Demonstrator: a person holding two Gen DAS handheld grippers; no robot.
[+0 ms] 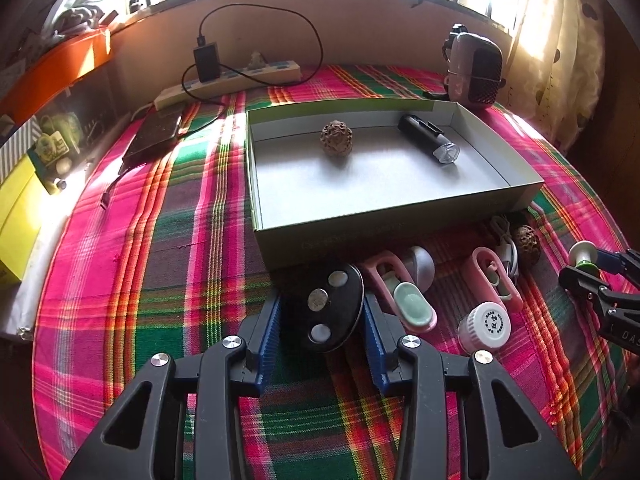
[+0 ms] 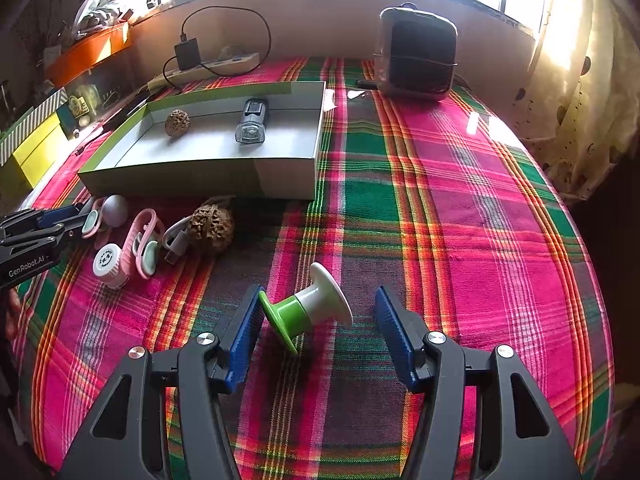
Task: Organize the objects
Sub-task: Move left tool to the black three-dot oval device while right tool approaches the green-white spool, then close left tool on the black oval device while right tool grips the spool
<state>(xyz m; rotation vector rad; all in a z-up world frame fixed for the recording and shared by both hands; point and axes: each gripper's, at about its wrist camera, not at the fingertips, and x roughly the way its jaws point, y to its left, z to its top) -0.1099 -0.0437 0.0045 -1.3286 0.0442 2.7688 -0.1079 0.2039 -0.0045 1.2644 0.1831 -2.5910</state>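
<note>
In the left wrist view the black oval disc [image 1: 334,307] between the blue pads covers the near end of a pink clip [image 1: 384,276] and part of the grey ball [image 1: 420,266] behind it, and whether the pads press on the disc cannot be told. The box's [image 1: 400,224] front wall hides the cloth just behind it, the white cable [image 1: 507,250] is partly tucked behind the second pink clip [image 1: 494,280], and the other gripper [image 1: 596,270] is cut off by the right edge. In the right wrist view the spool [image 2: 310,306] is slightly blurred, the bottle cap's [image 2: 106,259] print is too small to read, and the left gripper [image 2: 60,220] is cut by the left edge, with the black disc out of sight.
</note>
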